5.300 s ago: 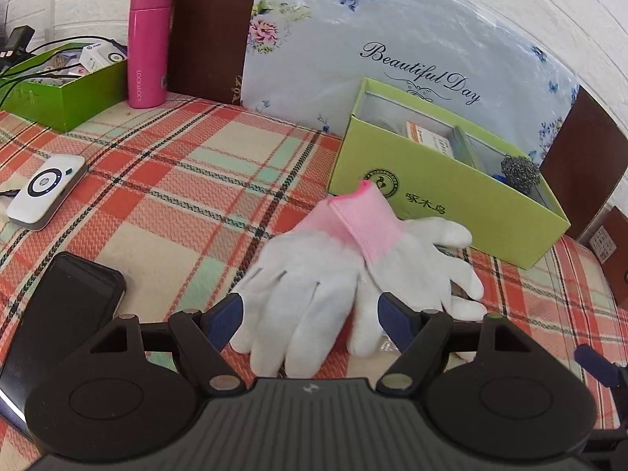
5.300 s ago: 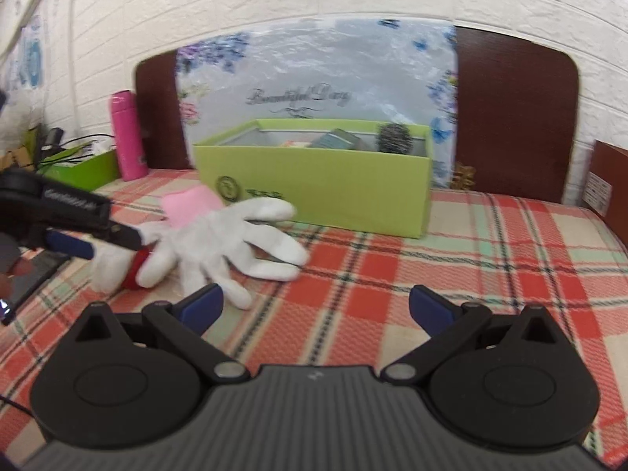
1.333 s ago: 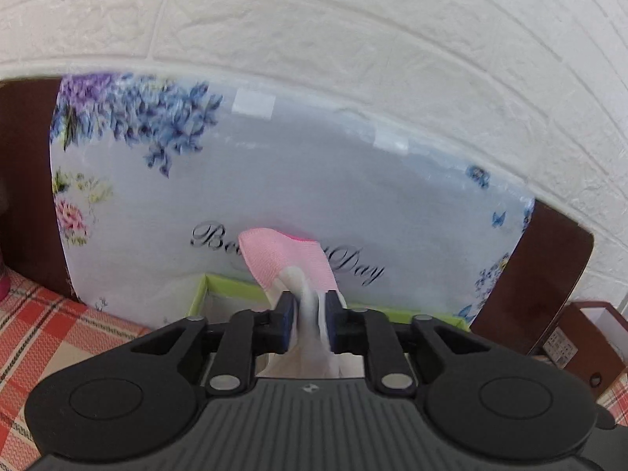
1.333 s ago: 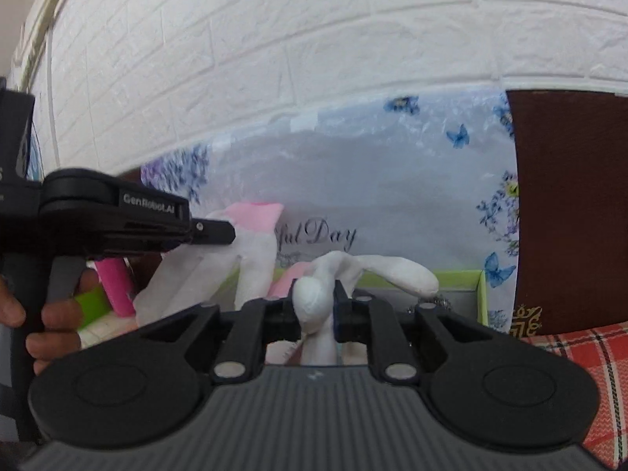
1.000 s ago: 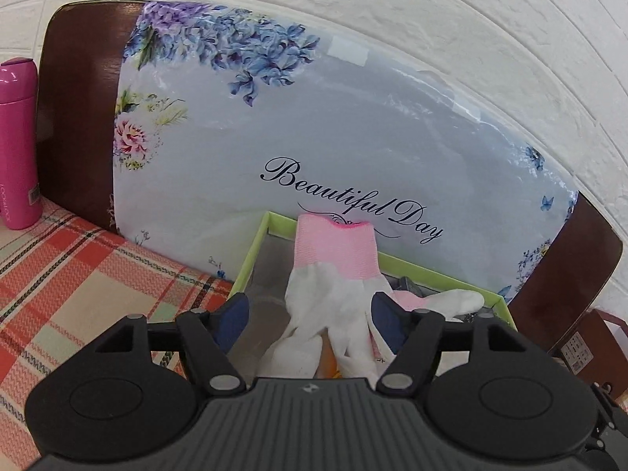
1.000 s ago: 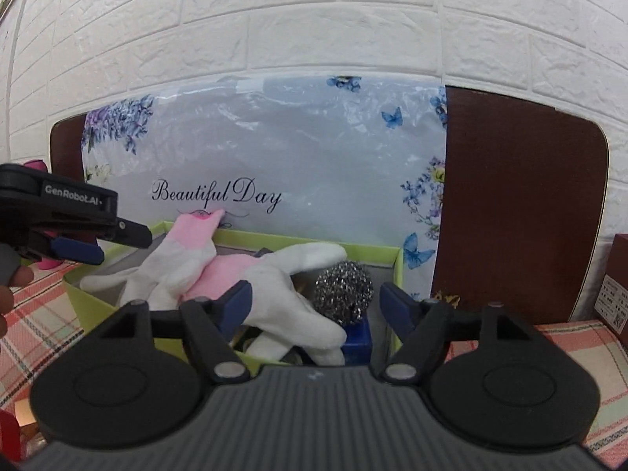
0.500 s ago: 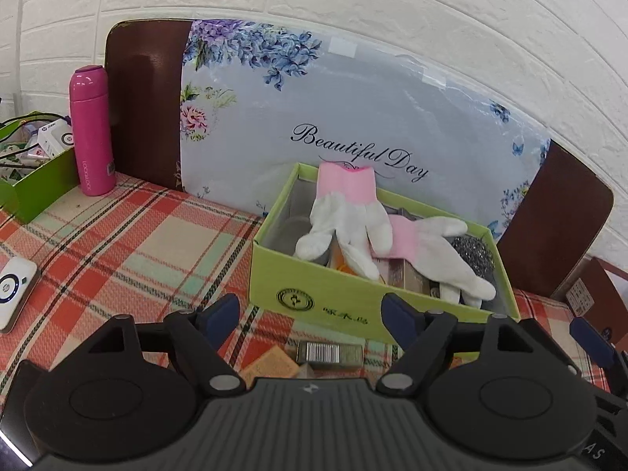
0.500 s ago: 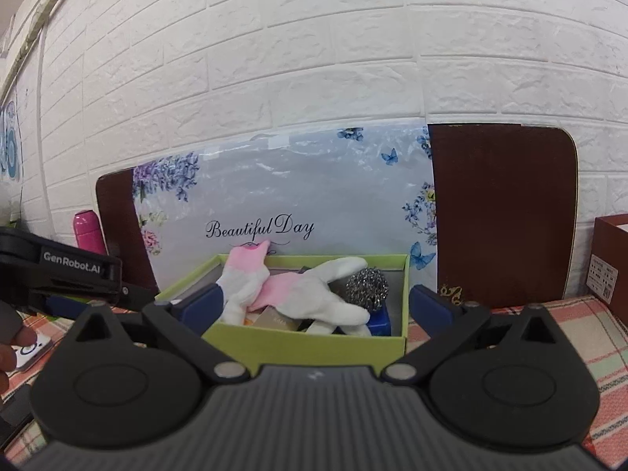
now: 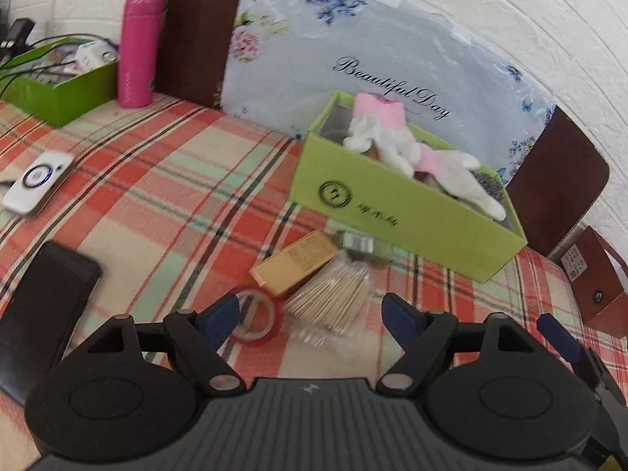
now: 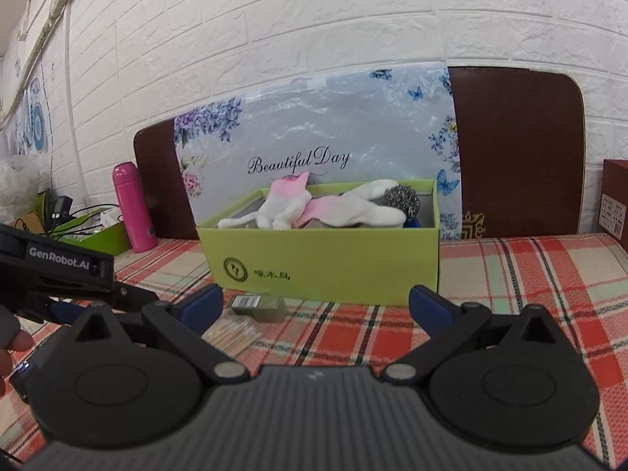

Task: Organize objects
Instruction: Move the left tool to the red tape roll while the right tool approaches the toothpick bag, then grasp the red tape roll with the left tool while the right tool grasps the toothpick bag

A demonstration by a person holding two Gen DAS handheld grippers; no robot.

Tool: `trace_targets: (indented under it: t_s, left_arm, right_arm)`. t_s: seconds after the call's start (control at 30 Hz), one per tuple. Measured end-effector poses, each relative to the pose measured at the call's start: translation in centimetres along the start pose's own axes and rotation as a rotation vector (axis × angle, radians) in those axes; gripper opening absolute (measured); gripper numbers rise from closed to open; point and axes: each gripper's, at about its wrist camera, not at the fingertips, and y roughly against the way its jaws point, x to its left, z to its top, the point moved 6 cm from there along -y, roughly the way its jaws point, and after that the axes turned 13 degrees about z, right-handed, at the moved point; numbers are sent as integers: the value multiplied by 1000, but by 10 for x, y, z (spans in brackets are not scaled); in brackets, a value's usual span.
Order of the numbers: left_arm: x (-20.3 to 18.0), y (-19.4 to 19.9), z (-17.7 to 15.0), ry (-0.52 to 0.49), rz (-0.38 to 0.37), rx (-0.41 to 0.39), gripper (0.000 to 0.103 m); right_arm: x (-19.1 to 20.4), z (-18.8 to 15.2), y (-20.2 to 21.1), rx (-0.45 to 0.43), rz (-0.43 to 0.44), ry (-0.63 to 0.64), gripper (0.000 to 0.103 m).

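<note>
- The left claw (image 9: 308, 316) hangs over the plaid tabletop (image 9: 165, 180) with its jaws apart and nothing between the pads. They were just opening a little wider.
- The right claw (image 10: 314, 306) is also spread wide and empty, its jaws having just been opening. It points nearly level at the front wall of the green box (image 10: 325, 263).
- A pair of white gloves (image 10: 314, 208) with pink cuffs lies draped across the top of that box, one cuff propped against the back edge, fingers trailing over the other contents. They look dropped in rather than tucked, which suits loose stowing.
- A steel scourer (image 10: 402, 200) sits in the right end of the box, partly under a glove finger.
- Several things lie loose on the cloth just in front of the box: a gold carton (image 9: 294, 263), a bundle of toothpicks (image 9: 333, 294) in clear wrap, a small barcoded packet (image 9: 361, 245) and a roll of red tape (image 9: 257, 316).
- The tape and toothpicks lie nearest the left claw, so one of them is probably the next pick. The clear wrap may slip under the pads.
- A pink flask (image 9: 137, 47), a white device (image 9: 39, 182) and a dark phone (image 9: 39, 306) lie well apart to the left, beside a second green box (image 9: 59, 82) holding cables.
</note>
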Motion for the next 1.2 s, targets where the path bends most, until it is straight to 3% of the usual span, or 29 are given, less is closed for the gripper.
trace_targets:
  t_s: [0.27, 0.57, 0.63, 0.67, 0.77, 0.9, 1.1, 1.2]
  left_arm:
    - [27, -9, -20, -12, 25, -16, 83]
    - [22, -42, -4, -38, 44, -45, 83]
    - [24, -49, -3, -44, 33, -36, 70]
    - [25, -53, -4, -54, 14, -13, 50]
    - [33, -50, -7, -43, -35, 11, 49]
    - [41, -42, -12, -58, -24, 8, 49]
    - [56, -37, -15, -40, -9, 21, 49]
    - [67, -37, -14, -23, 7, 23, 49]
  right_arm:
    - [28, -30, -13, 92, 53, 47, 103]
    - [39, -47, -19, 143, 64, 73, 103]
    - [41, -49, -21, 153, 62, 79, 103]
    - [42, -49, -22, 157, 66, 88, 103]
    - [50, -51, -31, 177, 81, 126, 103]
    - [61, -53, -56, 220, 107, 188, 103]
    - [67, -52, -97, 276, 57, 195, 99]
    - [75, -51, -111, 284, 108, 178, 99]
